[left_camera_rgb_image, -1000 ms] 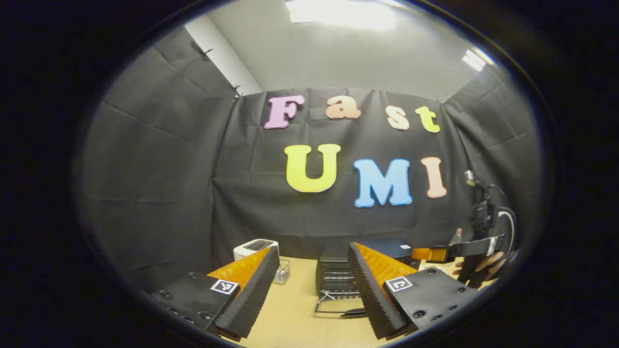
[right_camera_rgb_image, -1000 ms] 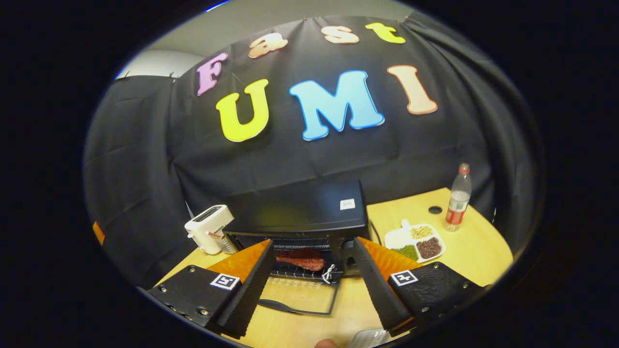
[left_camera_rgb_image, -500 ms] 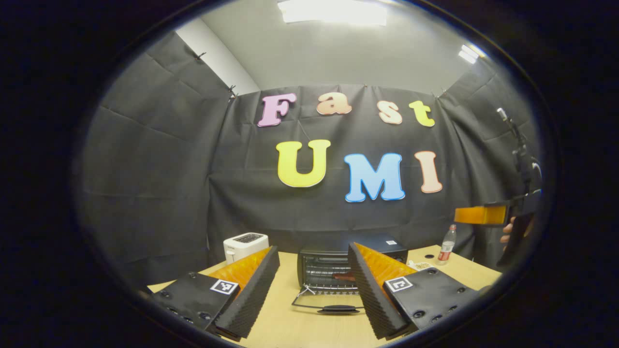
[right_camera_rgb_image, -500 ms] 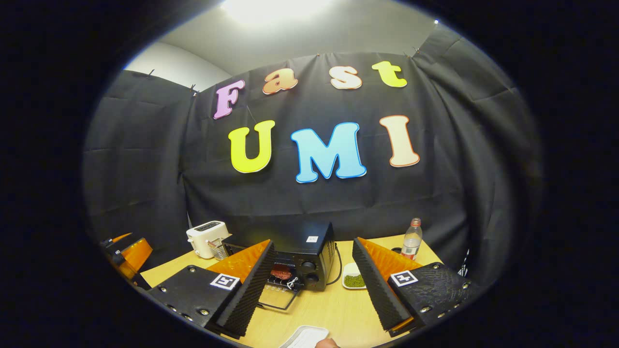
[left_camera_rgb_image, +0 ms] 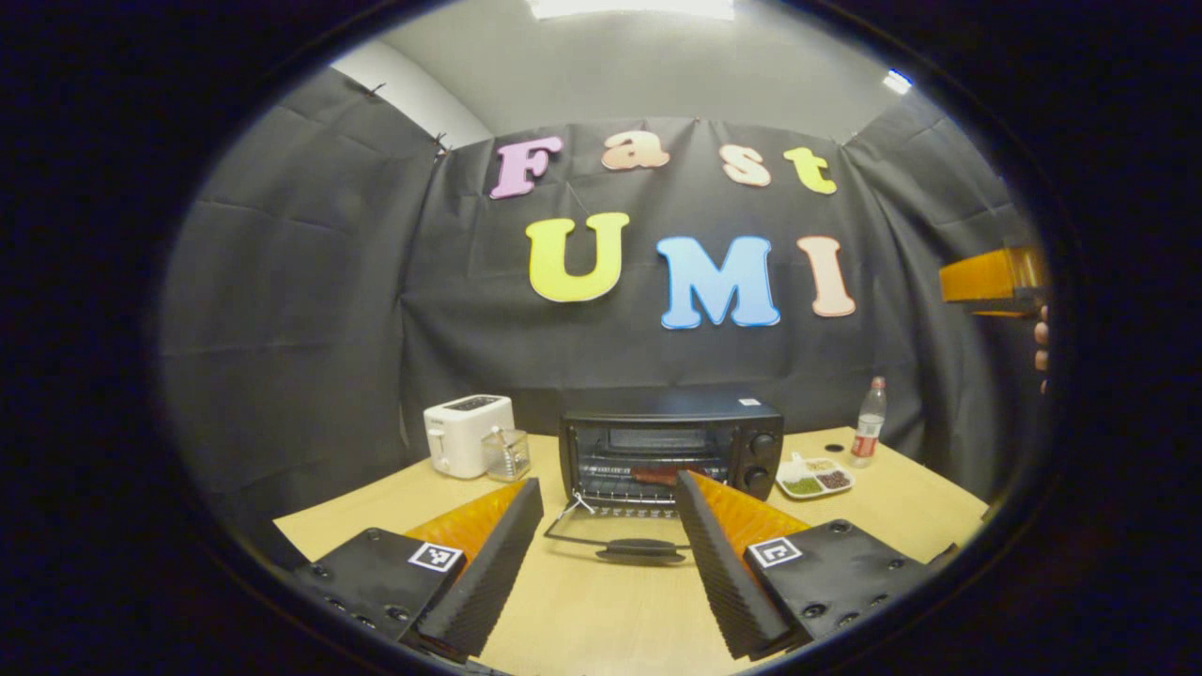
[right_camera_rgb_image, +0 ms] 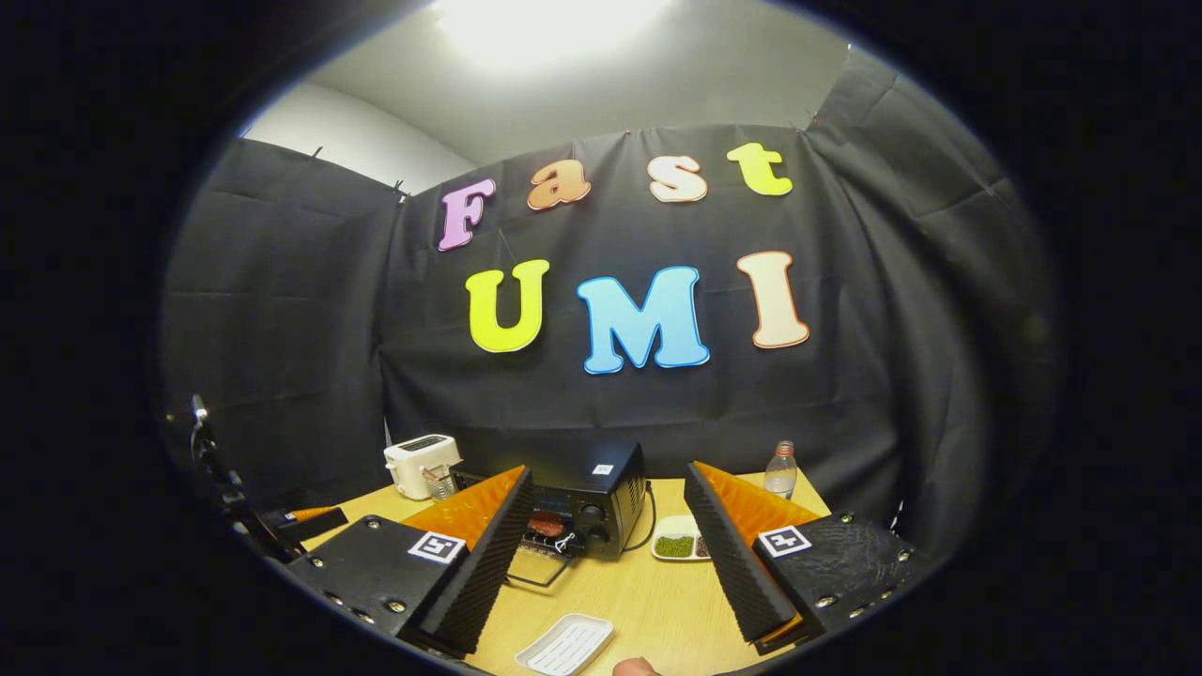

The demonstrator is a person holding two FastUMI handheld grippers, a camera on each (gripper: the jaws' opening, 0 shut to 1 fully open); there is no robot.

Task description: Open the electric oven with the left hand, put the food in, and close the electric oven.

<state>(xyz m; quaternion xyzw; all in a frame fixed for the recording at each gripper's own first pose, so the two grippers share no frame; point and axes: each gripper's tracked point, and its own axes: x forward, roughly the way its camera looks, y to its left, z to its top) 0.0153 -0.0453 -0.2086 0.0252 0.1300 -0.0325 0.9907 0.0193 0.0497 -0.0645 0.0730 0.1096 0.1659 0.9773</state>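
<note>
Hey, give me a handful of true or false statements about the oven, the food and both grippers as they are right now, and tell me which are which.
1. The electric oven has its door folded down open. True.
2. The food lies on the rack inside the oven. True.
3. The right gripper is shut on the food. False: its fingers stand apart with nothing between them.
4. The left gripper is clamped on the door handle. False: it is open and held back from the handle.
5. A white toaster stands beside the oven on the table. True.
6. The bottle lies tipped over. False: it stands upright.
</note>
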